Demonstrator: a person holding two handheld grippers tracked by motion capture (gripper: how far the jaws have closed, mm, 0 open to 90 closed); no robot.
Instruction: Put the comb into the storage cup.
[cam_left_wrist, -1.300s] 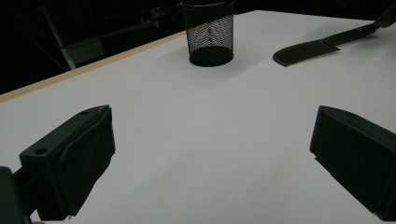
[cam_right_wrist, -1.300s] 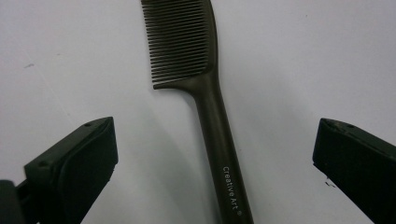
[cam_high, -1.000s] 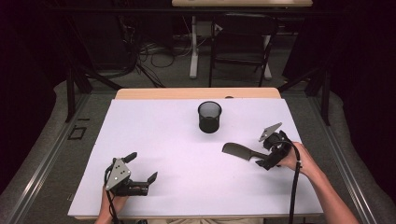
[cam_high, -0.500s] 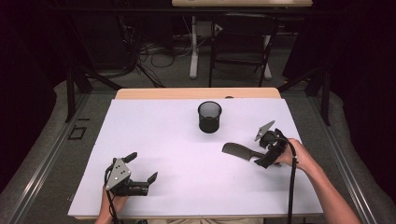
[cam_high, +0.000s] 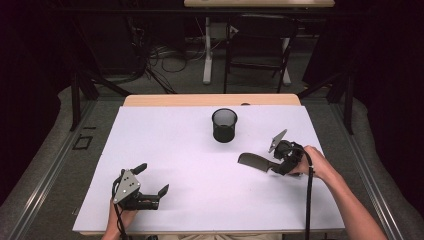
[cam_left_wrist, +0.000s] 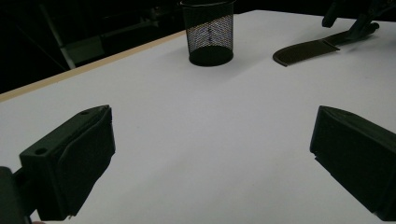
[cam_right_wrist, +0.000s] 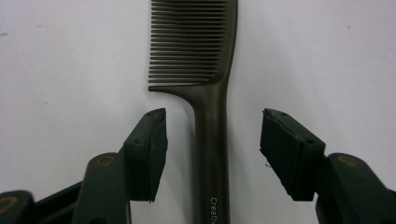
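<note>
One dark comb (cam_right_wrist: 205, 93) is the thing in hand, and it looks light, stiff and thin, probably hard plastic with a smooth, somewhat slippery skin. The handle is the place to take it: a plain, narrow bar, sturdier than the fine teeth, which could flex or snag if squeezed. Since the comb lies flat on the white tabletop (cam_high: 190, 165), the pads have little height to bite on, so a low, square pinch across the handle near the tooth section seems wisest; a skewed pinch might make it pivot or skate away.

It lies at the right of the tabletop, well apart from the black mesh cup (cam_high: 224, 125) that stands upright toward the far middle. The comb is dark brownish-grey, with a long straight handle bearing small pale lettering and a broad block of close, even teeth on one side of its spine.

The right gripper (cam_right_wrist: 212, 149) straddles the handle, its jaws have just been closing and now stand half-wide, with a gap on each side of the handle, so nothing is clamped yet. The left gripper (cam_high: 152, 180) rests near the front left of the tabletop, jaws spread wide and empty.
</note>
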